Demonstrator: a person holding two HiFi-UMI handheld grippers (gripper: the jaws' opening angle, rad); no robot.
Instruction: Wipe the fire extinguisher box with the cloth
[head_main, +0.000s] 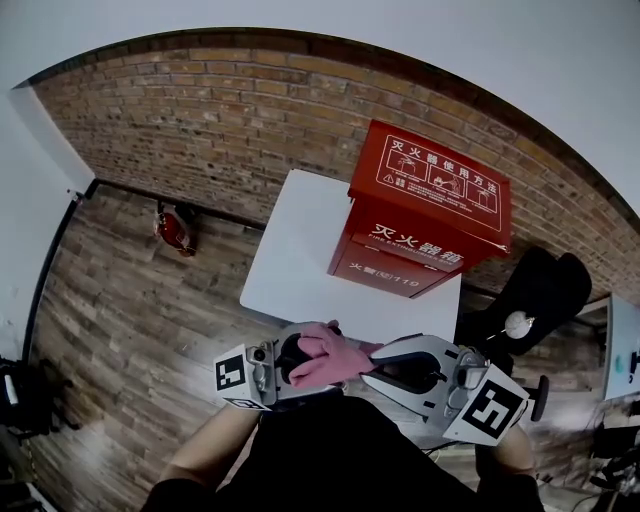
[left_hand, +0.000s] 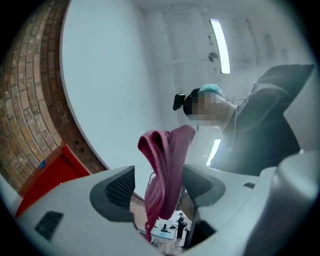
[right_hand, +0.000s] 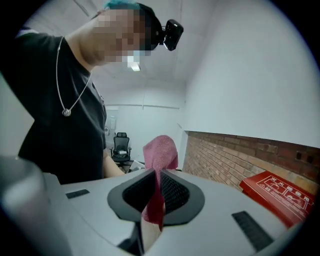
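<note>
The red fire extinguisher box (head_main: 430, 215) stands on the far right part of a white table (head_main: 290, 250); it also shows as the red box (right_hand: 280, 195) and the red box (left_hand: 50, 172). A pink cloth (head_main: 325, 358) bunches between both grippers, close to the person's chest. My right gripper (head_main: 372, 378) is shut on the cloth (right_hand: 160, 150), its pads pinching a fold at the right gripper's tip (right_hand: 159, 187). My left gripper (head_main: 300, 365) is open. The cloth (left_hand: 167, 160) hangs between the left gripper's (left_hand: 160, 184) spread jaws, against the right-hand one and clear of the other pad.
A brick wall runs behind the table over a wood-plank floor. A small red and black object (head_main: 175, 228) lies on the floor by the wall at left. A black office chair (head_main: 540, 290) stands right of the table.
</note>
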